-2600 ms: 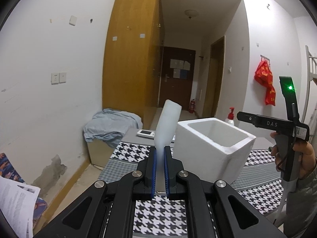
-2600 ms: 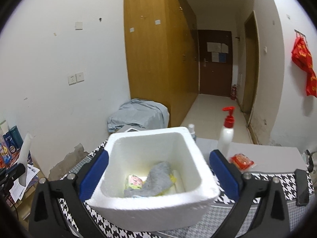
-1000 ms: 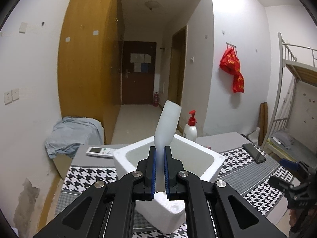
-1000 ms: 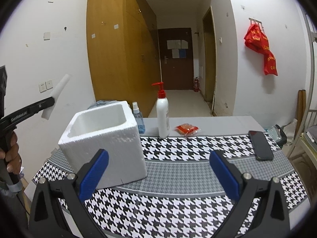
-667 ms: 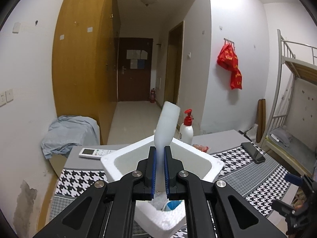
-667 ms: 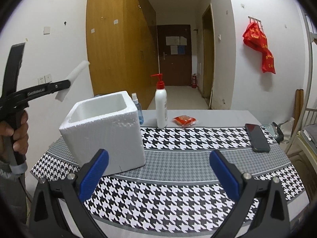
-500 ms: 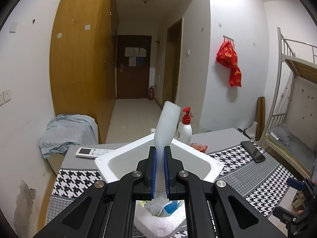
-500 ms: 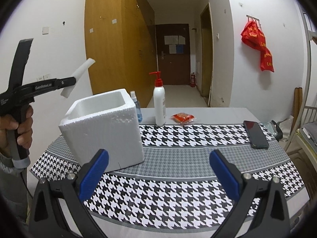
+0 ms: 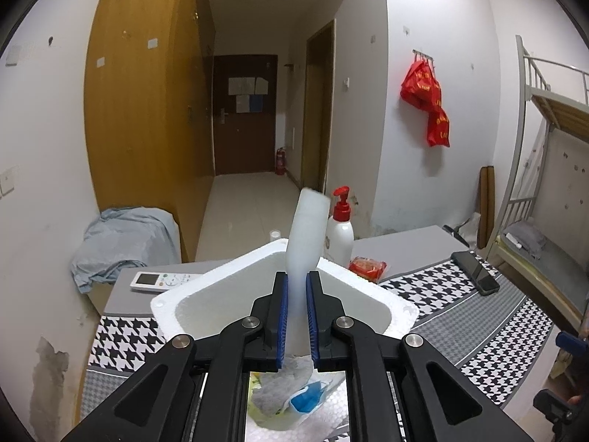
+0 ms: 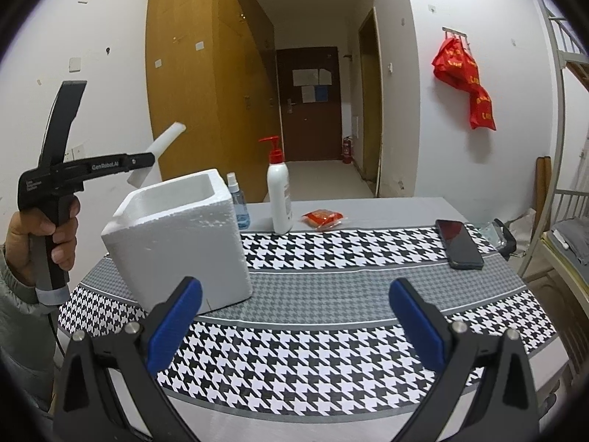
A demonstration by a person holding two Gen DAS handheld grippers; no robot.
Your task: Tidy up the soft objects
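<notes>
**A:** Between the blue pads of the left tongs point(image 9: 296, 316) there is a white foam strip point(image 9: 304, 235). The pads are nearly together and pinch its lower end. Are they letting go?

**B:** They have just opened a tiny bit, but the strip is in there and the pads look like they touch it. It is long and thin. Its long way points up and away from the left tongs, leaning a little to the right.

**A:** What is right under the left tongs?

**B:** The white foam box point(image 9: 399, 311). Its open top is just below and ahead of the pads. So I think the strip only has to drop straight down.

**A:** Which tongs are closer to the box?

**B:** The left ones, by far. The right tongs point(image 10: 293, 318) are wide open, hold nothing, and sit back over the bench point(image 10: 331, 287), with the box ahead on their left.

**A:** Is anything in the box?

**B:** Yes. A grey cloth point(image 9: 283, 383), something blue point(image 9: 307, 401) and a bit of yellow-green point(image 9: 256, 394) lie at the bottom.
</notes>
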